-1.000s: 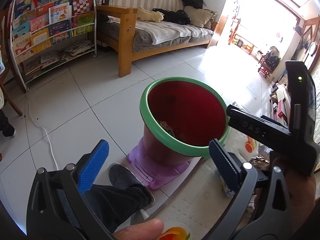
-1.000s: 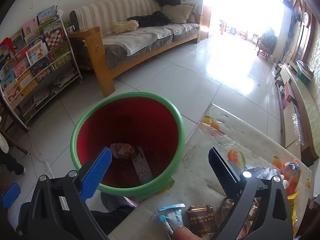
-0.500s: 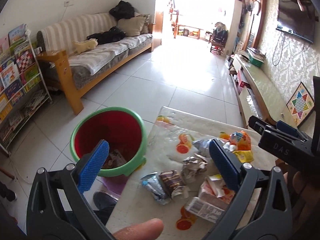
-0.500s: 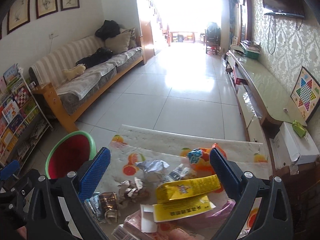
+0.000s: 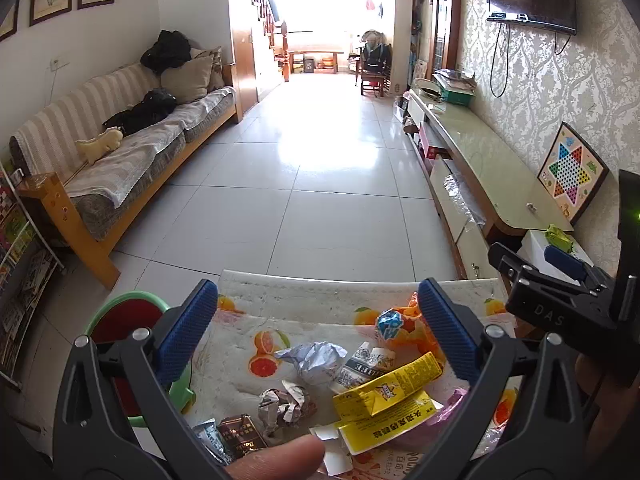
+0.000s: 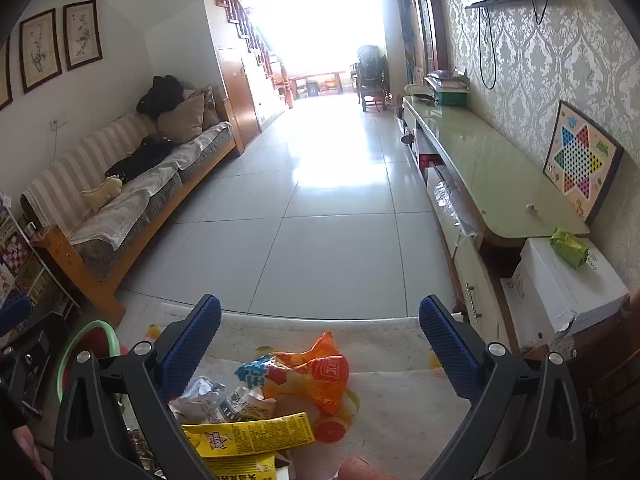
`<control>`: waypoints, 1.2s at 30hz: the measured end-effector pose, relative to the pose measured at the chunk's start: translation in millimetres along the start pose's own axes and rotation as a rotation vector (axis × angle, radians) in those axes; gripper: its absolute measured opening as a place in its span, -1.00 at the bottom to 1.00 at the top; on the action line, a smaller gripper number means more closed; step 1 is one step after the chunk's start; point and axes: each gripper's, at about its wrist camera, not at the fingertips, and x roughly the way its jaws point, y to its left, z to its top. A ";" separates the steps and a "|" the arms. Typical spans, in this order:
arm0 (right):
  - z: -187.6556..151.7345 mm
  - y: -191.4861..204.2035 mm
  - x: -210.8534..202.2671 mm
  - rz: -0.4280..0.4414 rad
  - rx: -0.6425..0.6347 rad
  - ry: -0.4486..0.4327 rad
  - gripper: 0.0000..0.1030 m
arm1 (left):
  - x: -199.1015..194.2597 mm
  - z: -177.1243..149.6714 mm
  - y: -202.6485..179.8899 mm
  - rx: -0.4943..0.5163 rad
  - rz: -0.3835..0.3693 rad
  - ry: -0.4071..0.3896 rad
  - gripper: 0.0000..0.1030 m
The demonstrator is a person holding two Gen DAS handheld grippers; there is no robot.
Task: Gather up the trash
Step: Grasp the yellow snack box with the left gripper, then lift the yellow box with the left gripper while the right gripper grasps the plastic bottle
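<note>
Both grippers hang wide open and hold nothing, poised over the litter as if choosing the next piece. The left gripper [image 5: 318, 334] frames a crumpled foil ball [image 5: 314, 360] and a smaller grey wad [image 5: 284, 402] nearer the camera. The right gripper [image 6: 320, 344] faces the orange snack bag [image 6: 316, 372], with the yellow wrapper [image 6: 248, 438] lying just near of it. All of it rests on the fruit-print surface [image 6: 400, 396]. The red bin with a green rim [image 5: 120, 320] stands on the floor at the surface's left edge, handy for dropping.
</note>
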 end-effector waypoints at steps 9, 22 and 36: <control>-57.2 -37.3 -32.3 -0.032 0.038 0.065 0.85 | 39.5 -62.1 -26.7 0.178 -0.155 0.255 0.91; -173.9 -98.5 -71.2 -0.184 0.225 0.225 0.85 | 126.9 -111.0 -58.3 0.468 -0.240 0.482 0.91; -211.8 -98.7 -62.5 -0.176 0.339 0.338 0.85 | 133.8 -116.2 -32.3 0.339 -0.263 0.467 -0.24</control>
